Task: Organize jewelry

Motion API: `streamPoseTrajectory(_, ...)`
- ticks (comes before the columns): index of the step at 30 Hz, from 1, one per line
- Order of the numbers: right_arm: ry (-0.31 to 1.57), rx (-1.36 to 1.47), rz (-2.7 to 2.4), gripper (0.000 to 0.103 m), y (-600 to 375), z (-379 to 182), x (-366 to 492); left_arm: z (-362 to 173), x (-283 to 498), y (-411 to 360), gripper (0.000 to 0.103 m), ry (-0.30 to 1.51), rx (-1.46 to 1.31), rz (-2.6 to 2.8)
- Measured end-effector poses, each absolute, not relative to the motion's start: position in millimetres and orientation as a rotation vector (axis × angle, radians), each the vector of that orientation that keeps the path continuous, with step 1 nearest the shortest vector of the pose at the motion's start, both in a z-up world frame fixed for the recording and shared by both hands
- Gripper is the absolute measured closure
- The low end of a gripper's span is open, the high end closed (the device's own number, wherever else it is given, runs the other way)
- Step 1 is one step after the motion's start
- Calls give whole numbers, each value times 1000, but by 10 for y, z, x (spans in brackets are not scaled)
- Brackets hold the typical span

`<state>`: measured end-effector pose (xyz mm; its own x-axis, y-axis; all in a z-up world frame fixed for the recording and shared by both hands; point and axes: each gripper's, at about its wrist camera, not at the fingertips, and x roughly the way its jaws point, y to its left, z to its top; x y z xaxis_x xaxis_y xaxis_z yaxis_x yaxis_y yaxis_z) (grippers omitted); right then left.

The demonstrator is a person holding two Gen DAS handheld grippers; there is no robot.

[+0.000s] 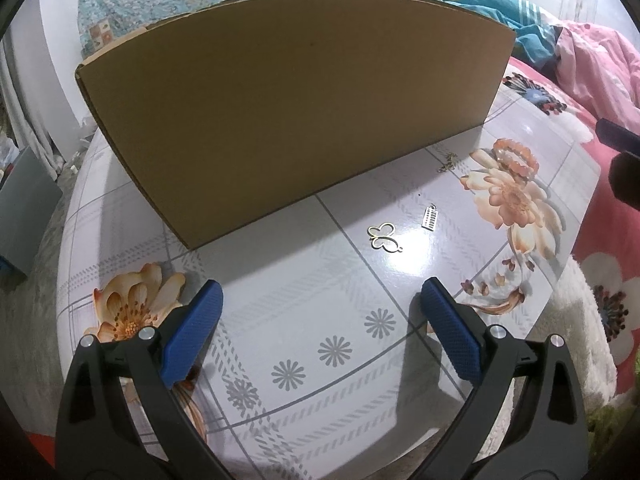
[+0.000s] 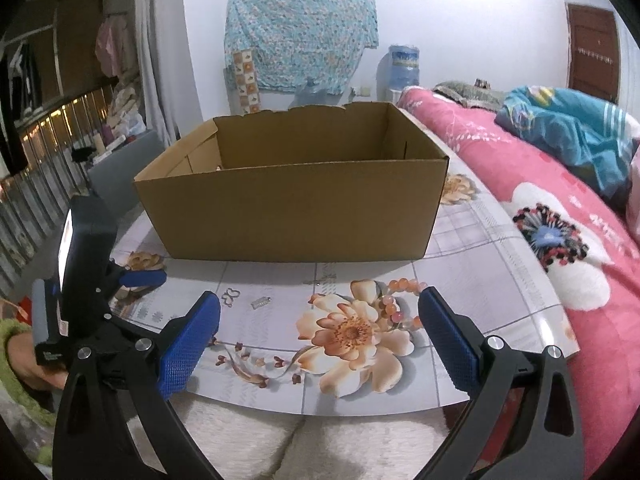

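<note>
Left gripper [image 1: 320, 312]: jaws spread wide, nothing between them, hovering over the counter in front of the box.
Right gripper [image 2: 320, 320]: jaws spread wide and empty, held at the near edge of the counter.
Counter [image 1: 320, 360]: glossy floral cloth; all the jewelry lies on it, outside the box.
Box [image 2: 292, 212]: open-topped cardboard, at the back of the counter; its contents are mostly hidden.
Butterfly [image 1: 383, 237]: gold outline pendant, flat on the counter, near the box's front wall.
Tag [image 1: 430, 217]: small silver rectangle, just right of the butterfly, apart from it.
Chain [image 1: 448, 162]: thin, close to the box's front wall, behind the tag.
Bracelet [image 1: 516, 158]: orange-pink beads, lying on a printed flower, right of the chain.
Bed [image 2: 560, 240]: pink floral cover, along the counter's right side.
Hand [image 2: 24, 360]: green sleeve, holding the left gripper's handle.
</note>
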<state>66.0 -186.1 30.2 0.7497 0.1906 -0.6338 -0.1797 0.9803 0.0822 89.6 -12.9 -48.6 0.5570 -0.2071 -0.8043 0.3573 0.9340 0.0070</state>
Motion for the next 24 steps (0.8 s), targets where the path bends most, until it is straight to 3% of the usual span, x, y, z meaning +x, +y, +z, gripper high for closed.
streamPoseTrajectory(7, 736, 151, 262, 6, -2012, 229, 736, -466, 934, -120, 7, 926, 207, -366)
streamPoseTrajectory(12, 766, 186, 300, 6, -2120, 187, 749, -334, 836, -154, 8, 830, 272, -419)
streamPoseTrajectory(14, 771, 193, 347, 6, -2148, 166, 749, -280, 781, -205, 14, 803, 309, -481)
streamPoseTrajectory(16, 776, 188, 399, 6, -2137, 128, 723, -269, 749, -258, 28, 794, 359, -520)
streamPoseTrajectory(24, 839, 164, 502, 6, -2034, -41, 749, -297, 905, -292, 55, 827, 415, -680)
